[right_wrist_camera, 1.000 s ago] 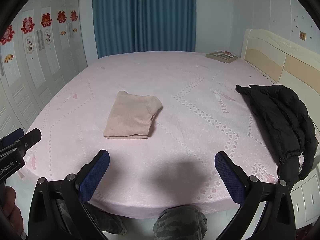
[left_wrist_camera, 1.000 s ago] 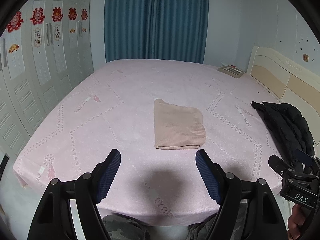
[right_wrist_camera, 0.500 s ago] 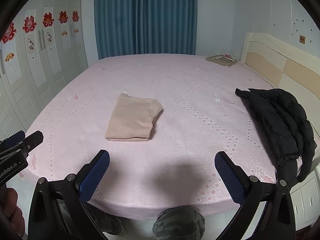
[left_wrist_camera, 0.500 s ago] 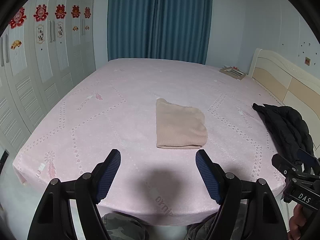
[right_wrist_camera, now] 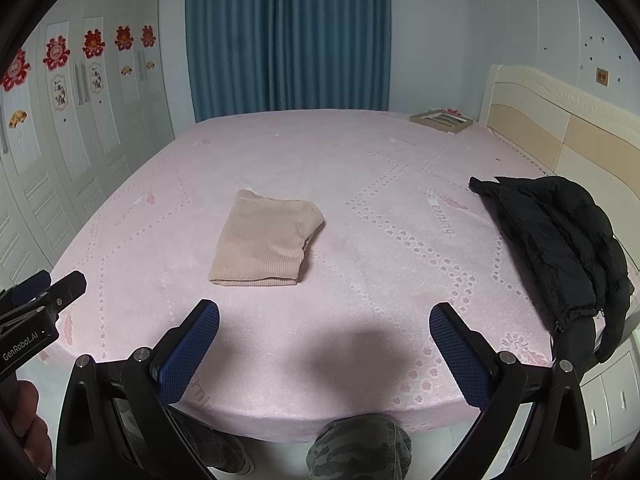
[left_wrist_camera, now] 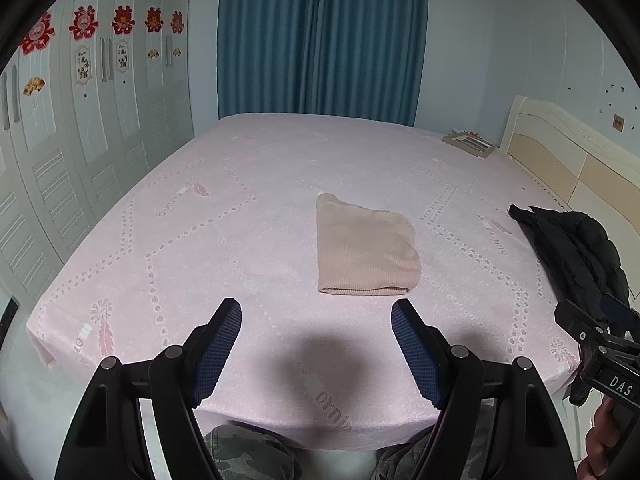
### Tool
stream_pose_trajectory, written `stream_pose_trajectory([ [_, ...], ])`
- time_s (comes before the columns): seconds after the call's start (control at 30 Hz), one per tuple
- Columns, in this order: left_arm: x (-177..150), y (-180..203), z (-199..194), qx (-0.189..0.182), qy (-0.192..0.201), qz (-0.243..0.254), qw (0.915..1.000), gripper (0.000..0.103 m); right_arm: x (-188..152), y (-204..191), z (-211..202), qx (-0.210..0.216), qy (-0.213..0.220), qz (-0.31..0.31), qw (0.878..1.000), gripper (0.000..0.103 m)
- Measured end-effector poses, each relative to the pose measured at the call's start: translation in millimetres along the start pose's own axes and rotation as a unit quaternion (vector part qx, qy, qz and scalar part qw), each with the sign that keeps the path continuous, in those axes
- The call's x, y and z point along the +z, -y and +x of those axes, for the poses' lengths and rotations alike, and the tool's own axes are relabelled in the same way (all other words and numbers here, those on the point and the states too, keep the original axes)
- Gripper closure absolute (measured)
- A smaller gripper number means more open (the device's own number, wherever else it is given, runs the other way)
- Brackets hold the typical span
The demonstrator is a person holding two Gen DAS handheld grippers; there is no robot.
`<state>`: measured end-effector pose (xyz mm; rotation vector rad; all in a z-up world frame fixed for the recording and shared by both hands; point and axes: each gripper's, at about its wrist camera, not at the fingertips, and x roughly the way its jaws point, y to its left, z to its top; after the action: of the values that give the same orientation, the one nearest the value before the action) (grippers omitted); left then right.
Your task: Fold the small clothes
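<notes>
Folded beige garment (left_wrist_camera: 366, 250) lies flat near the middle of the pink bed (left_wrist_camera: 200, 248) in the left wrist view, a neat rectangle with its folded edge facing the foot of the bed. The left hand-held gripper (left_wrist_camera: 316, 318) hovers over the near edge of the mattress with its two blue-padded fingers (left_wrist_camera: 218, 350) spread wide and nothing between them. The garment sits ahead of that hand-held gripper and a little to its right, apart from both fingers, with a strip of bare bedspread between. A black jacket (left_wrist_camera: 576, 252) is heaped at the right side of the bed, well apart from the garment. At the far right edge of this view the right hand-held gripper (left_wrist_camera: 592, 328) shows in part, marked "DAS".

From the right wrist view, the same folded beige garment (right_wrist_camera: 266, 246) lies ahead and to the left of the right hand-held gripper (right_wrist_camera: 324, 322), clear of it. Its fingers (right_wrist_camera: 460, 354) are also spread wide with nothing held, poised above the bed's near edge. The black jacket (right_wrist_camera: 560, 240) drapes over the right side of the pink bed (right_wrist_camera: 380, 280). At the left edge, part of the left hand-held gripper (right_wrist_camera: 44, 292) pokes in, and the person's camouflage trousers (right_wrist_camera: 358, 448) show below the mattress.
</notes>
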<state>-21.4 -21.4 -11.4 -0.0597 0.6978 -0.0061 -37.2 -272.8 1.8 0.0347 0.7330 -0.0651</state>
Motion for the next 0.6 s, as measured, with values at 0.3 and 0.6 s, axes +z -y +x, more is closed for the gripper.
stream_pose_trajectory([
  [0.3,-0.3,-3.9,2.8,0.004,-0.002,-0.004,1.0,0.027,1.1,-1.8,1.8,-0.002,0.0,-0.002,1.0,0.0],
  [0.6,1.5,-4.1,1.4,0.001,0.001,-0.007,1.0,0.027,1.4,-3.2,2.3,-0.003,0.002,0.0,1.0,0.0],
])
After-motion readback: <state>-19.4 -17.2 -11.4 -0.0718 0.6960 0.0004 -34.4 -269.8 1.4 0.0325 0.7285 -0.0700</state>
